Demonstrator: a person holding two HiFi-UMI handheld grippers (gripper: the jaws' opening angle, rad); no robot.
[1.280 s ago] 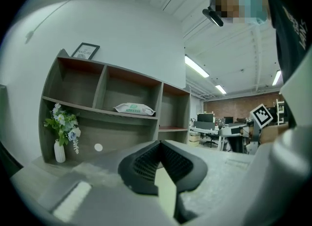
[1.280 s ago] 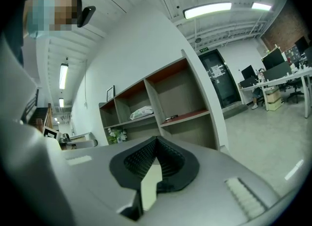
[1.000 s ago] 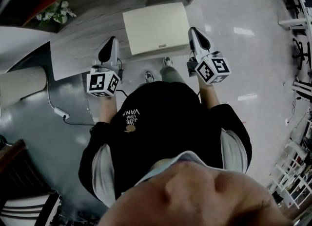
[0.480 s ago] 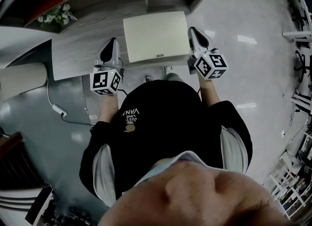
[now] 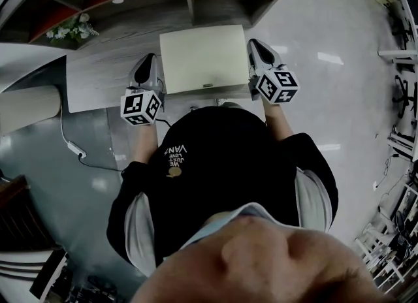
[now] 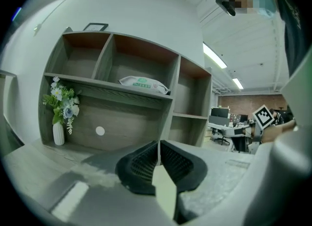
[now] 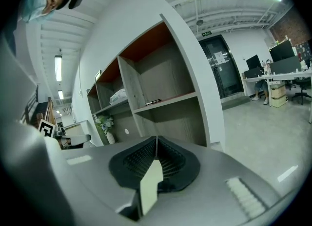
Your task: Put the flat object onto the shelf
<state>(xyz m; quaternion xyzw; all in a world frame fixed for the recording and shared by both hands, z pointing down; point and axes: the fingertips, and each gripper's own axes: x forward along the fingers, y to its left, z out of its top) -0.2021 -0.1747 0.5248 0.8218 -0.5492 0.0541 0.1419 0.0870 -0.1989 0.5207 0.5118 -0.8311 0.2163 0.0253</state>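
A flat panel [image 5: 204, 59] held in front of the shelf unit [image 6: 170, 103]
The left gripper [image 5: 153, 57] clamps the panel's left edge and the right gripper [image 5: 251, 43] its right edge, above the countertop [image 5: 98, 79]. A vase of flowers [image 6: 59, 122] stands on the countertop at far left, under the shelf board. A bag [image 6: 144, 84] lies in the middle upper compartment. A cable [image 5: 72, 145] lies on the floor, left of the person.

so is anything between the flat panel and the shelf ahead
Nothing visible blocks it. The flat panel, clamped at its side edges by the left gripper and right gripper, faces the shelf unit across bare counter. A white bag lies in one upper compartment; a flower vase stands at the far left.
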